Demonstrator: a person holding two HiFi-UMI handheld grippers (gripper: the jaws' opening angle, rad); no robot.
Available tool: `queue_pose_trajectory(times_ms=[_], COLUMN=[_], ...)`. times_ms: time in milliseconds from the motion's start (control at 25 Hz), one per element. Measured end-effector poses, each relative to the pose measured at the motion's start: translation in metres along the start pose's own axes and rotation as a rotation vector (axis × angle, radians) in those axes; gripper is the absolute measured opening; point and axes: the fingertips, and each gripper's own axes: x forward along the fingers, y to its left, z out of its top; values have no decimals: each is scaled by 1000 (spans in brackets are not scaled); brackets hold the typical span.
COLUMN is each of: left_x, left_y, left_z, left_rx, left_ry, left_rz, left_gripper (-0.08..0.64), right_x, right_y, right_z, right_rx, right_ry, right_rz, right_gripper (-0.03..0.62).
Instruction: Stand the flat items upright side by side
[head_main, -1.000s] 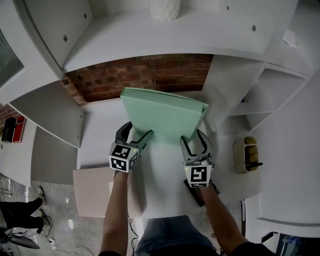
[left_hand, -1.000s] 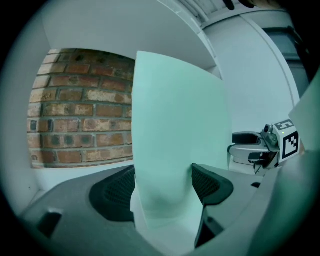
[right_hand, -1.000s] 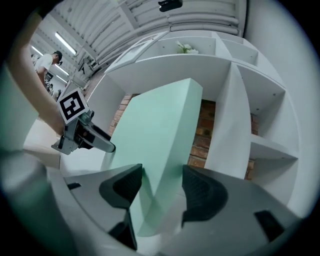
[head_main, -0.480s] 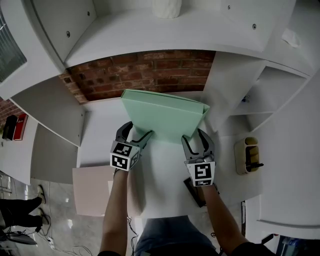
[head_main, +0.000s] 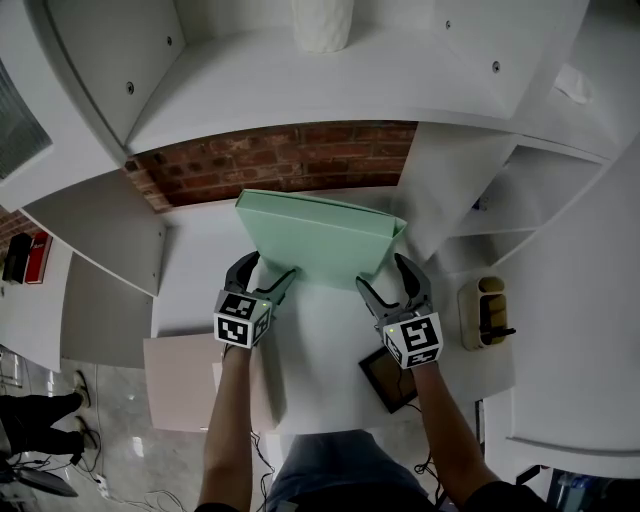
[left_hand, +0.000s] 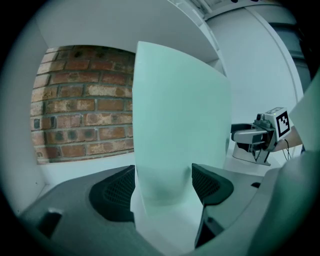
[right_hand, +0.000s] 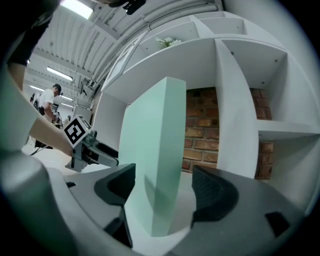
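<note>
— Well, largest first: what stands there?
— A white shelf unit (head_main: 300, 85). A brick back wall (head_main: 280, 165) shows in the open bay at twelve o'clock of the person.
— And the task's item?
— One green folder (head_main: 315, 235). It stands on its long edge on the white surface (head_main: 320, 340) at the mouth of that bay, with its broad face toward the person and the brick behind it.
— Left gripper?
— The left gripper (head_main: 268, 270) sits at the folder's seven o'clock corner. Its own view shows both pads pressed against the folder's faces, so it is clamped on the folder.
— Right gripper?
— The right gripper (head_main: 385, 275) is at the five o'clock corner. Its jaws have just been opening. The folder's end stands between them, but brick shows through a gap beside one pad, so there is no grip.
— Anything smaller?
— A dark flat device (head_main: 388, 378) lies on the surface at six o'clock of the right gripper, close by.
</note>
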Motion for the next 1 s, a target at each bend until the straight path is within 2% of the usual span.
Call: queue_pose_trajectory(times_ms=[160,320,480,600,720,1000], left_x=[-14,-42,-77,-95,-105,-114], left_y=[2,3,-6,-23,-39,-65], left_z=[-4,-1,6,10,13,10], left_rx=[-67,-122,-137,-143,-180,-229], left_ry=[6,-22,-56,-73,-103,-120], left_rz=[41,91,137,147,149,140], left_gripper=[345,347,345,345,345,345], right_x=[11,24,32,33,32,25], right_y=[1,-6,1,7,11,23], right_z=[14,28,38,46,48,48], right_rx=[29,107,114,105,83,39], right_ry=[17,22,39,33,37,27], right_rz=[142,255,366,399,419,403], right_gripper=[357,367,365,344,256,197])
